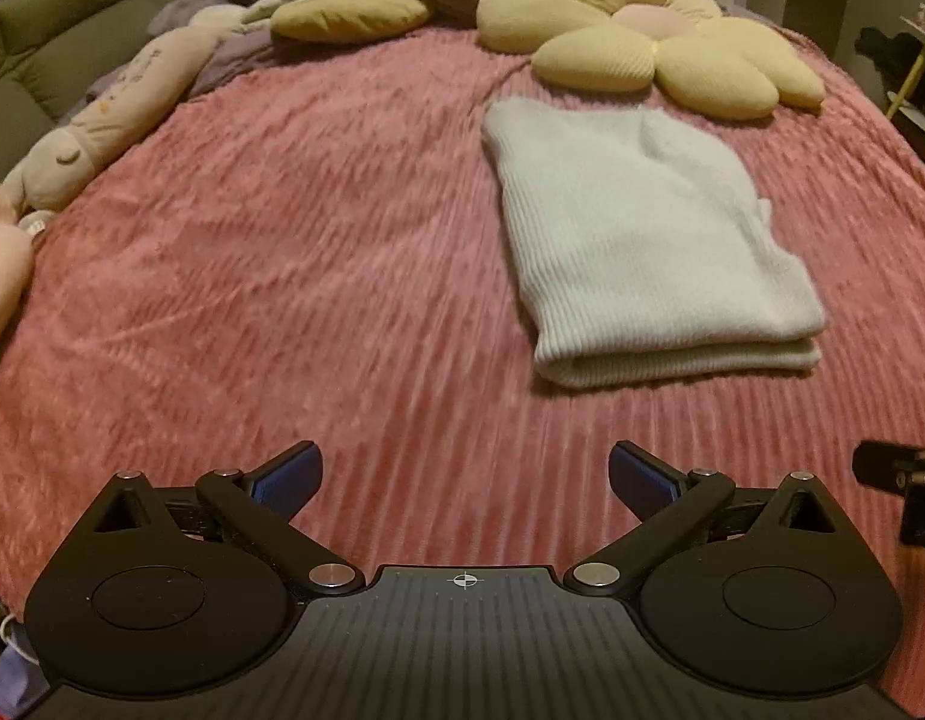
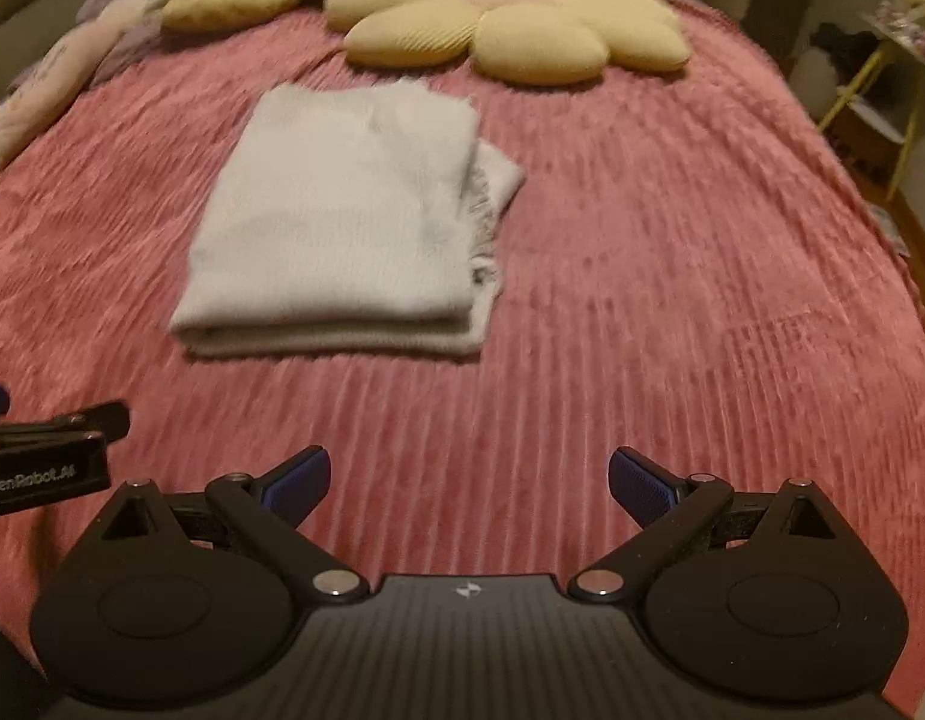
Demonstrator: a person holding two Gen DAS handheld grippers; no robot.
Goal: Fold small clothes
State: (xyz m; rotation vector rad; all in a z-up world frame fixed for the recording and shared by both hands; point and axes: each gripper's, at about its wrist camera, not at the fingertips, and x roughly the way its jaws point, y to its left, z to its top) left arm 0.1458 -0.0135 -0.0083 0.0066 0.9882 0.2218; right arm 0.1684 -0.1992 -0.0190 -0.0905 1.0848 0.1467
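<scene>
Our left tool [image 1: 462,471] and right tool [image 2: 469,477] both hang released, jaws spread wide with nothing between them, above the pink bed [image 1: 282,276]. Beyond them, well apart, a white knit garment [image 2: 342,222] lies folded into a neat rectangle, just before the flower pillow [image 2: 510,18]. We judge this fold finished; no other unfolded clothes are visible.
</scene>
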